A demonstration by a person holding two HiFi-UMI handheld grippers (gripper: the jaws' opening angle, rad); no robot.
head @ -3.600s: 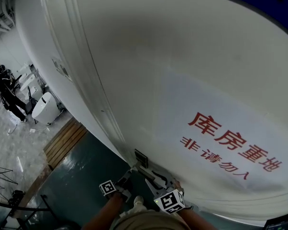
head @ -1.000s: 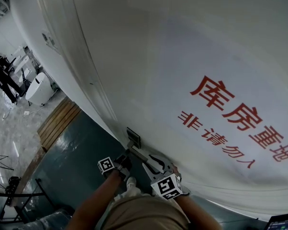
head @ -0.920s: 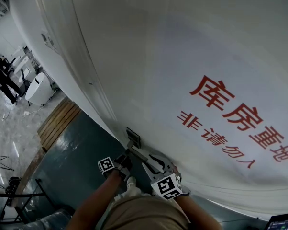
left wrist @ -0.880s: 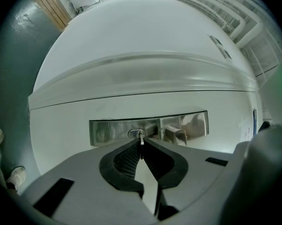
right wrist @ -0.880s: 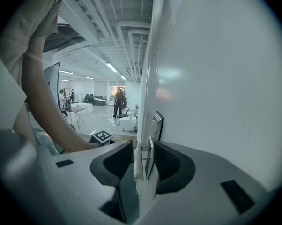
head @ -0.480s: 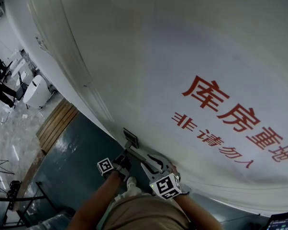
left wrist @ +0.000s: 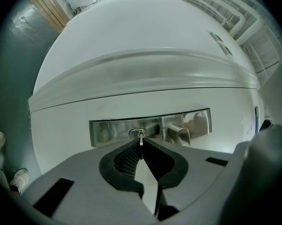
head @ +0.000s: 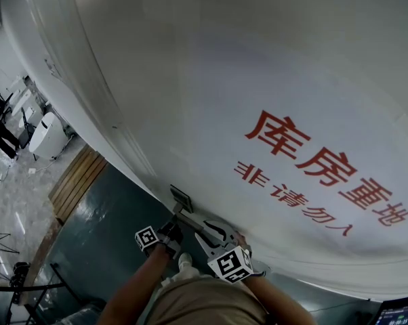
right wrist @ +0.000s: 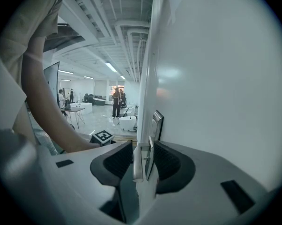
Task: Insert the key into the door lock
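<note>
A: First entry, far left?

B: Entry: left gripper, grey body, black ribbed pads. Its jaws are closed on a small silver metal key, held level.

A: Location of the key?

B: The tip meets the round keyhole in the brushed steel lock plate on the white door. Depth of entry is not legible.

A: Next to the right?

B: Silver lever door handle, same plate. Then right gripper, jaws clamped on that lever, seen edge-on between the pads.
</note>
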